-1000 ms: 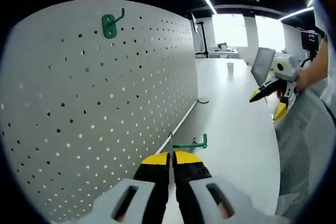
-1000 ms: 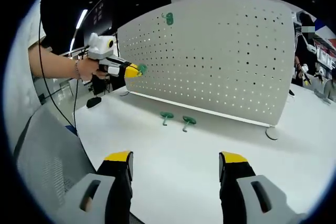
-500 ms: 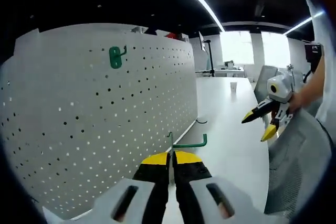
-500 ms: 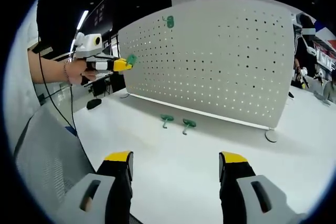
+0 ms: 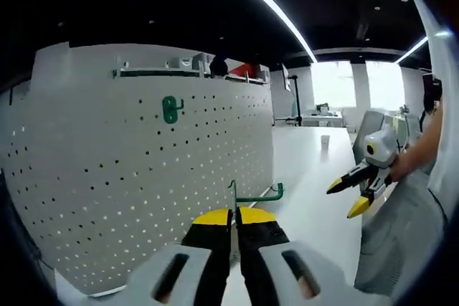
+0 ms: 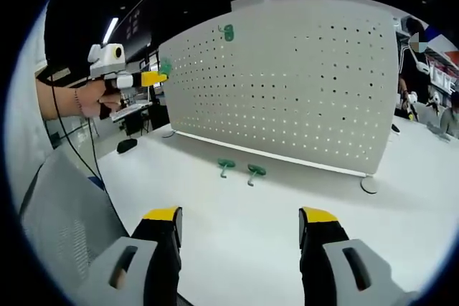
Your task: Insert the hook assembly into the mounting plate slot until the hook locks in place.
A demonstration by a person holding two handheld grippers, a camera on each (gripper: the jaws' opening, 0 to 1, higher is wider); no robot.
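My left tool (image 5: 234, 221) pinches a green hook (image 5: 254, 195) at lower centre, beside the pegboard (image 5: 143, 177). My right tool (image 6: 240, 223) stays spread above the tabletop (image 6: 244, 227), two hooks (image 6: 239, 168) at centre.

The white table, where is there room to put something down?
The table is bare between the right gripper and the two green hooks, and to their right up to the pegboard's round foot. It is tighter near the pegboard, where those hooks lie and the left gripper holds another.
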